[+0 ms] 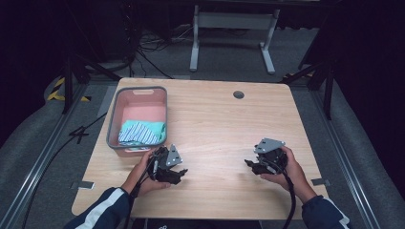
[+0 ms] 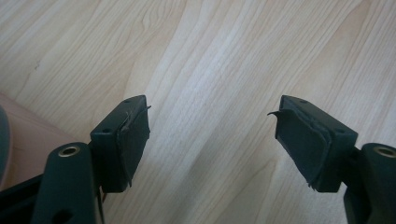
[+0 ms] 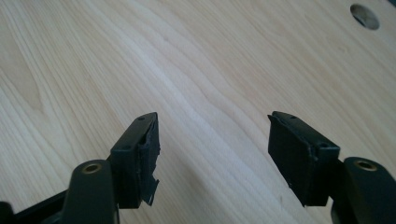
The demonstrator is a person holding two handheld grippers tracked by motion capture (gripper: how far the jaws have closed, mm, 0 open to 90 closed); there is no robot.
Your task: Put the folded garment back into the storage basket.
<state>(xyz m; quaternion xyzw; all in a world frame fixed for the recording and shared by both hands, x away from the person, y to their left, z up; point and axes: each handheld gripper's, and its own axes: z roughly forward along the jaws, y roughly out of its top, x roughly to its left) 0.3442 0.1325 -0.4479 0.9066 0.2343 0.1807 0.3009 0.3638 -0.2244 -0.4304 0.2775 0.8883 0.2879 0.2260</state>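
Wooden table (image 1: 215, 124), folded cloth (image 1: 142, 132) in basket (image 1: 114, 119)

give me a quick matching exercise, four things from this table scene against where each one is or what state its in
Things:
1. basket
2. folded striped cloth
3. left gripper
4. round hole

Places or states:
A. near the table's far edge
B. lying inside the basket
C. jaws open over bare wood, nothing between them
D. on the left part of the table

Pairs: 1-D, 2-B, 3-C, 4-A
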